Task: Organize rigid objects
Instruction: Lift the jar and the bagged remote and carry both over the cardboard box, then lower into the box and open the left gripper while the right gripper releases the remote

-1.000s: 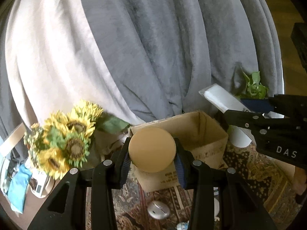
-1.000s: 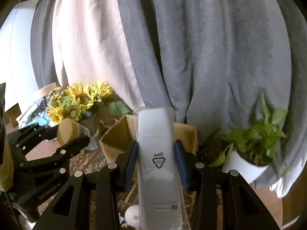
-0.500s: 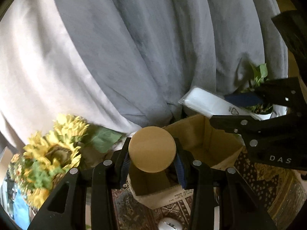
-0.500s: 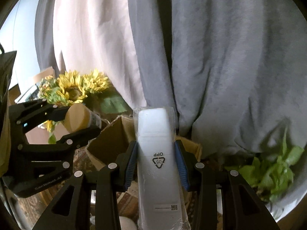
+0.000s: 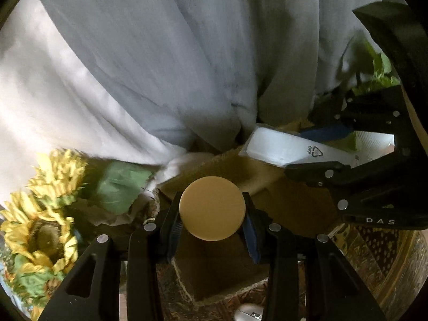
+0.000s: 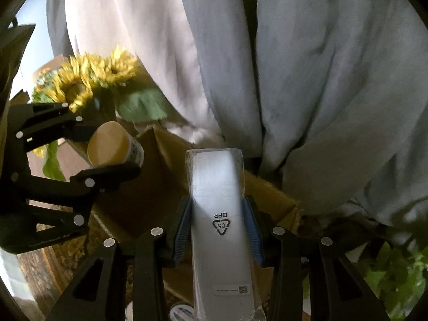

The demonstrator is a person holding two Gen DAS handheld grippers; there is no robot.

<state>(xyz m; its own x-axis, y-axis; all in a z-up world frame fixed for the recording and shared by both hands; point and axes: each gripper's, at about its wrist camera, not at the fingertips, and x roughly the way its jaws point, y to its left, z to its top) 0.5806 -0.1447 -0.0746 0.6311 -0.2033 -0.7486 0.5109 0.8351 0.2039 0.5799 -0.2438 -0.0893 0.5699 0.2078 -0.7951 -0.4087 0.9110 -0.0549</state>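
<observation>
My left gripper [image 5: 212, 223] is shut on a round tan-capped jar [image 5: 212, 208], held above the open cardboard box [image 5: 294, 200]. The jar [image 6: 112, 144] and the left gripper [image 6: 107, 157] also show in the right wrist view. My right gripper [image 6: 217, 224] is shut on a white plastic-wrapped packet [image 6: 218, 214] marked OPP, held over the box [image 6: 160, 176]. The packet [image 5: 283, 149] and the right gripper [image 5: 329, 149] also show in the left wrist view, above the box's far side.
Grey and white curtains [image 5: 160, 67] hang close behind the box. Sunflowers [image 5: 40, 214] stand to the left, a green potted plant [image 6: 396, 275] to the right. A patterned rug [image 5: 388, 262] lies under the box, with a small white object [image 5: 248, 315] on it.
Both grippers have moved forward and down toward the box, which now looks nearer and larger. The jar and packet stay gripped. The sunflowers shifted left in both views.
</observation>
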